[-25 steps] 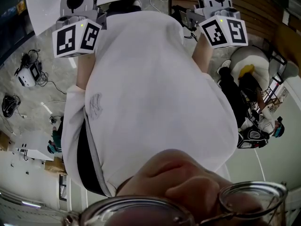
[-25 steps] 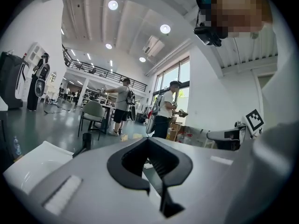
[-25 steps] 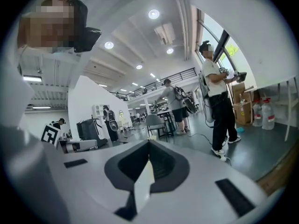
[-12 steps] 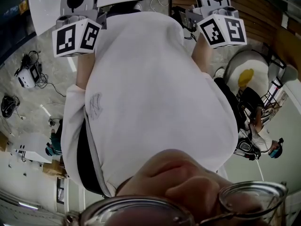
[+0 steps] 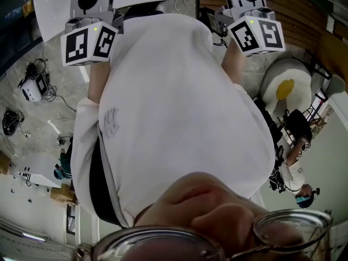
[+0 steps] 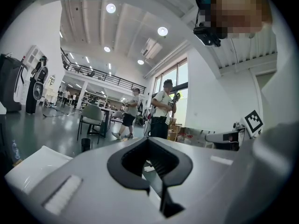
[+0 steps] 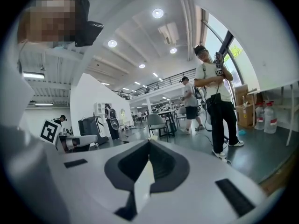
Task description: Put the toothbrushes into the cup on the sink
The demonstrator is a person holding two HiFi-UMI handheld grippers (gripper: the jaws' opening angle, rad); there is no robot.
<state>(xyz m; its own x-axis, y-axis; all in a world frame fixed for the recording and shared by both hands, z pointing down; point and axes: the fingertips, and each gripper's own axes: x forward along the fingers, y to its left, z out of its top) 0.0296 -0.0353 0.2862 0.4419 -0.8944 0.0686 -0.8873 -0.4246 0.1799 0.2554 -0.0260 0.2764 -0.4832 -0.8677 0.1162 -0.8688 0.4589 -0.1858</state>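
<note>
No toothbrush, cup or sink shows in any view. In the head view I look down on the person's white shirt (image 5: 174,107), with both grippers held level in front of the body. The left gripper's marker cube (image 5: 89,41) is at the upper left and the right gripper's cube (image 5: 256,34) at the upper right. In the left gripper view the left gripper (image 6: 148,140) has its jaws together with nothing between them. The right gripper (image 7: 149,142) in its own view is also shut and empty. Both point out into a large hall.
A person in a white shirt (image 6: 162,107) and a chair (image 6: 91,117) stand ahead of the left gripper. Another standing person (image 7: 216,101) and a chair (image 7: 157,123) are ahead of the right one. A round white-and-yellow seat (image 5: 285,85) lies on the floor to the right.
Both grippers have kept still and shut. In the head view a person on the floor at the right has moved away from the white-and-yellow seat, which now shows whole.
</note>
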